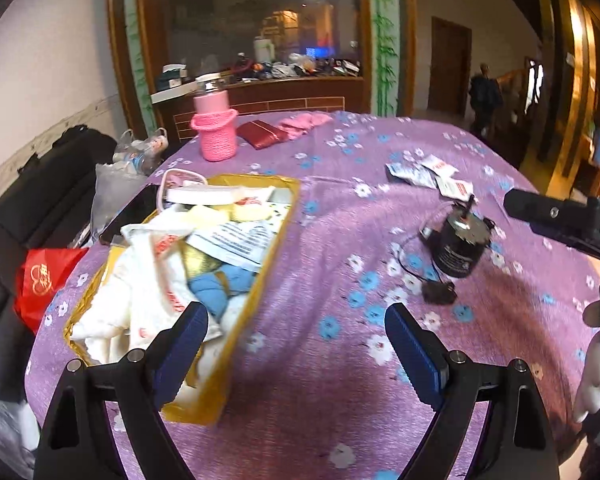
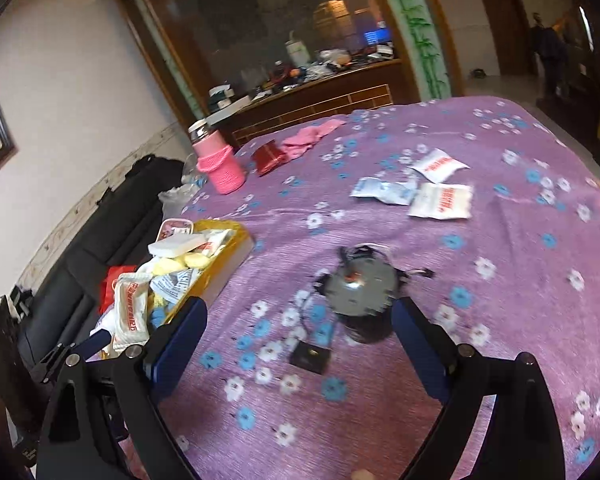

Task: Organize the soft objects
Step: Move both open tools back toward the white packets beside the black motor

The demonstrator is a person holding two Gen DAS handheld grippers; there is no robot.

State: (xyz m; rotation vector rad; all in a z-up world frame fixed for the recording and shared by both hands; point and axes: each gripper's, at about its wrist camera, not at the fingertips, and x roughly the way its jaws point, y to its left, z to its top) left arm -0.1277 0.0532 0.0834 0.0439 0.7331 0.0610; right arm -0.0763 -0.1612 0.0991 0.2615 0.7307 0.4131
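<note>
Three soft packets (image 2: 420,186) lie loose at upper right of your right view, well apart from the yellow box (image 1: 276,236) at left, which is already heaped with soft things. Both your left gripper (image 1: 296,338) and right gripper (image 2: 300,334) are spread apart and empty, so you look to be between picks. Next, reach the right one past the black motor (image 2: 360,296) and its trailing wire, which sit directly ahead. The pink bottle (image 2: 218,164) stands clear at the far edge.

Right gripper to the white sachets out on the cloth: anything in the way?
Yes. The black motor with its wire and plug sits just ahead of the open right gripper, between it and the sachets farther out.
</note>
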